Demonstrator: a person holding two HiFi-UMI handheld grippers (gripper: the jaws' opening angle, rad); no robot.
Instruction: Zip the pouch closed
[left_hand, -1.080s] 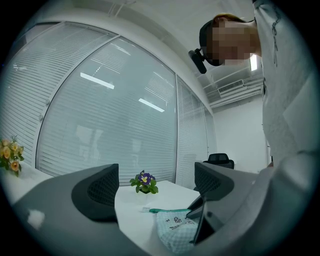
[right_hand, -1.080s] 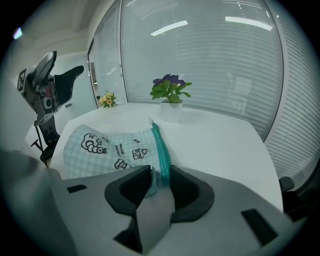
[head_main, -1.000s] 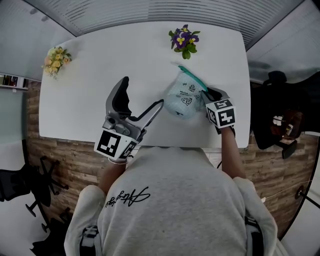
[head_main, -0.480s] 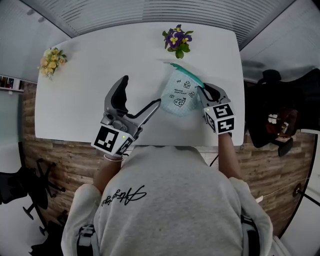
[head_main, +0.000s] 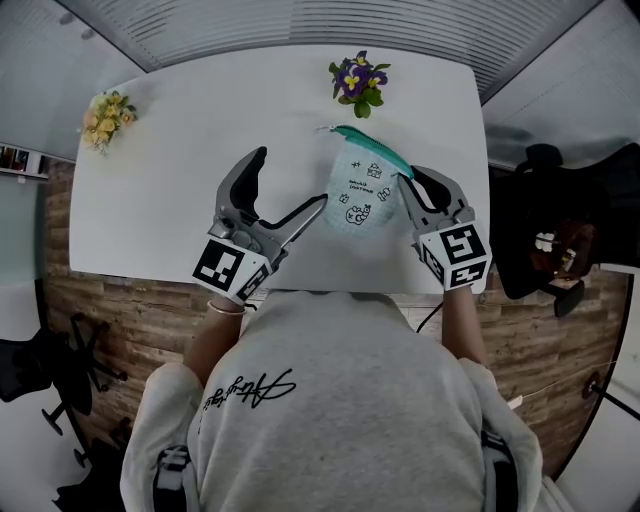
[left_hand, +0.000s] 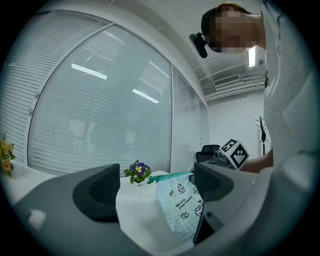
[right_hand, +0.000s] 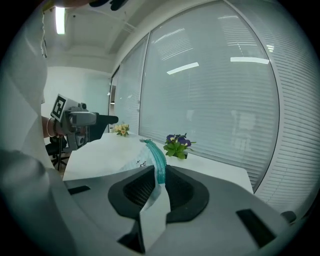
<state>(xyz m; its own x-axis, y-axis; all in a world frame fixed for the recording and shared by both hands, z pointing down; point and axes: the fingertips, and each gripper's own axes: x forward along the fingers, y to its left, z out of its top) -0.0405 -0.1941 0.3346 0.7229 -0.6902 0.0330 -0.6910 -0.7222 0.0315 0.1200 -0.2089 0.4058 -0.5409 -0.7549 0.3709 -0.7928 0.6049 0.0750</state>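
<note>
Hoisting the pouch (head_main: 362, 197) higher than a second ago with the right claw (head_main: 408, 180), bringing that claw's marker cube nearer the head camera and leaving the bag dangling over the near half of the counter (head_main: 170, 170), on the near side of the purple flowers (head_main: 357, 80) and well apart from the yellow flowers (head_main: 107, 112), possibly clearing the surface, possibly brushing it at the bottom edge. Keeping the right claw clenched on the teal zipper band (right_hand: 156, 160) at the pouch's upper right corner, pinching it edge-on between the pads and letting the checked fabric trail away toward the left claw (head_main: 290, 182). Holding that left claw released, spreading its jaws wide about where they were before, aiming level at the pouch's left side with the lower fingertip just beside the fabric and pressing on nothing. Judging the pouch as light, thin and limp: sagging from a single pinch, swinging readily, folding instead of resisting a push. Expecting the zipper to bunch rather than run unless working against tension, so favouring a second hold with the left claw at the band's far end or on the slider's pull, taking only tape or tab and never a loose fold of cloth. Not making out the slider itself in any view, so leaving its exact place open.
</note>
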